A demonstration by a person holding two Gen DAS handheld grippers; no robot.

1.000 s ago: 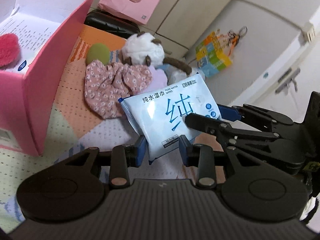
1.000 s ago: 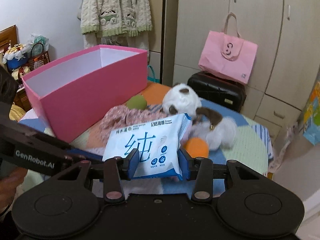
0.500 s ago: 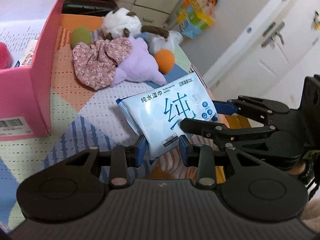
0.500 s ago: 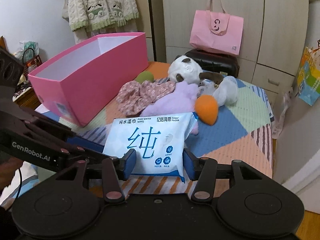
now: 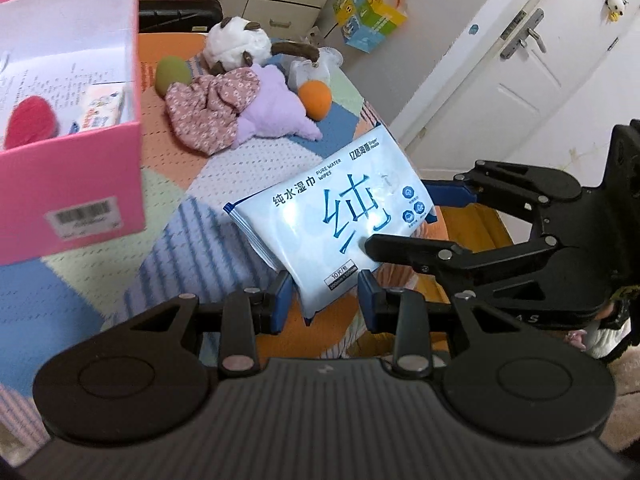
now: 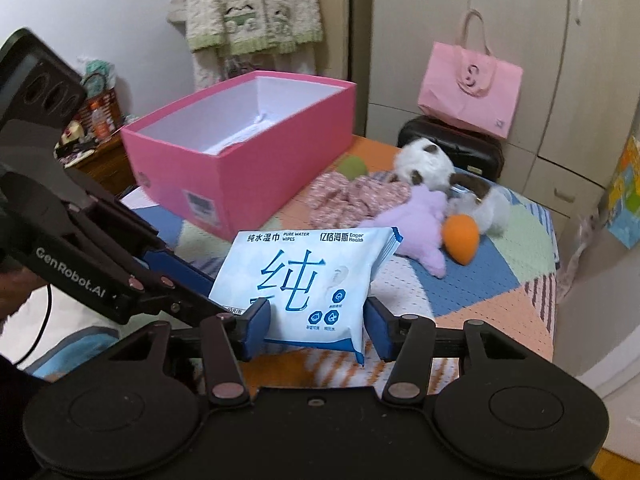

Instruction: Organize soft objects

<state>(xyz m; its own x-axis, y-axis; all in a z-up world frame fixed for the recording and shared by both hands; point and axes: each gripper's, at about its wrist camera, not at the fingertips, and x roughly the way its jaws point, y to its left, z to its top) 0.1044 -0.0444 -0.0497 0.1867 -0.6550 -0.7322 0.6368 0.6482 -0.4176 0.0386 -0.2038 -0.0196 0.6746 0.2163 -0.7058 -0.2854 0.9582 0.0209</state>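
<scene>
A light-blue pack of wet wipes [image 5: 340, 216] [image 6: 312, 276] hangs in the air over the patchwork bed. My left gripper [image 5: 324, 304] is shut on its lower corner. My right gripper [image 6: 318, 328] stands open around the pack's other end, pads a little off it. The pink box [image 5: 80, 184] [image 6: 256, 168] sits to the left, with a red fluffy thing [image 5: 30, 120] and a small pack [image 5: 102, 110] inside. Further back lies a pile: floral cloth [image 5: 208, 108], purple plush [image 5: 272, 116], orange ball [image 5: 316, 98], green ball [image 5: 172, 74], white-and-brown plush [image 5: 236, 46].
The bed's edge [image 6: 554, 280] drops off on the right, toward a white door [image 5: 520, 80]. A black case [image 6: 452, 148] with a pink bag [image 6: 472, 88] on it stands behind the bed, against wardrobes. A cluttered side table [image 6: 92, 120] is left of the box.
Both grippers have drawn back from the pile and risen with the wipes pack between them. The right jaws have widened off the pack. The left gripper keeps its grip.
</scene>
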